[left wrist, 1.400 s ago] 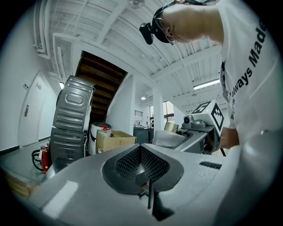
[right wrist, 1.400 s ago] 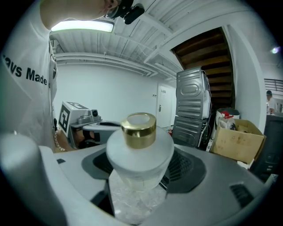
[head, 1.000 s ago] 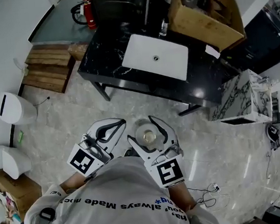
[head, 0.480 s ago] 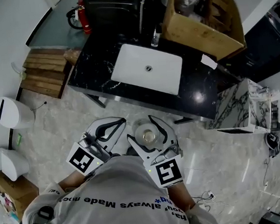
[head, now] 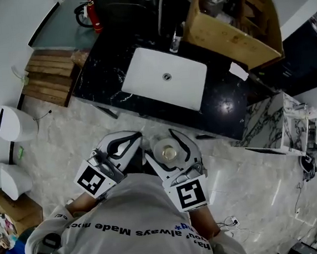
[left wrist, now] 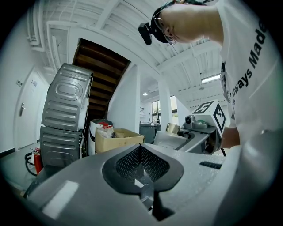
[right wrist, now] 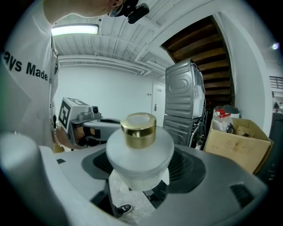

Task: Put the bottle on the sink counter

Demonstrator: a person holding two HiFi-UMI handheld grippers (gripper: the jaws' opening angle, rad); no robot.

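A white bottle [head: 167,152] with a gold cap [right wrist: 138,128] stands upright between the jaws of my right gripper [head: 163,144], which is shut on its body [right wrist: 140,152]. My left gripper [head: 128,145] hovers just left of it, shut with nothing held; its mesh pads [left wrist: 140,164] meet. Both hang over the marble floor, a little short of the black sink counter [head: 96,79] with its white basin [head: 165,84]. From the left gripper view, the right gripper [left wrist: 208,128] and the bottle's cap [left wrist: 172,128] show to the right.
An open cardboard box [head: 231,16] fills the counter's right end, and a small dark bottle [head: 177,38] stands by the tap. A marble block [head: 272,115] sits right of the counter. A wooden pallet [head: 50,75] and white bins [head: 13,123] lie left.
The counter and basin have slid left and a little nearer in the head view. Both grippers and the bottle keep the same pose.
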